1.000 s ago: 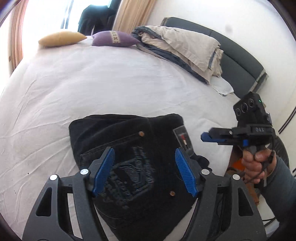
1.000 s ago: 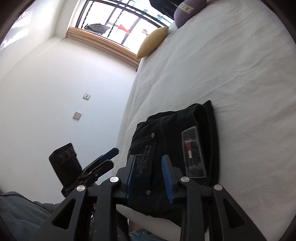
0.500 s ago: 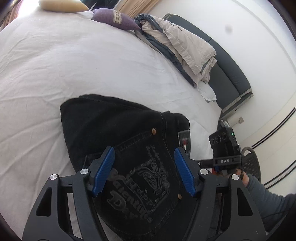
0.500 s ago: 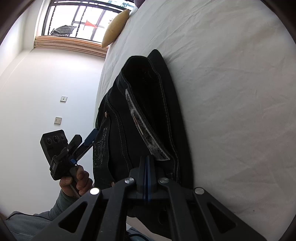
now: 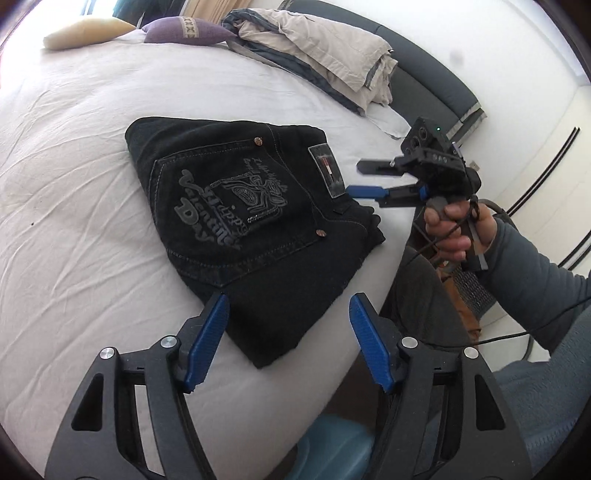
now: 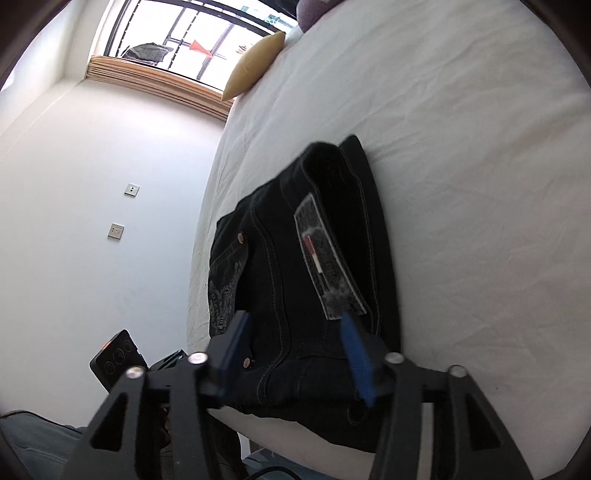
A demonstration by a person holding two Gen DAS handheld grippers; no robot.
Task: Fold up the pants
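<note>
Left gripper hangs open over the folded black pants. Right gripper, jaws just opened, straddles the waistband without pinching. The pants lie at the edge of a white bed; pillows, piled bedding and a window lie beyond.

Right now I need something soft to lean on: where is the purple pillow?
In the left wrist view the purple pillow lies at the far end of the bed, between the yellow pillow and the heap of beige bedding.
</note>
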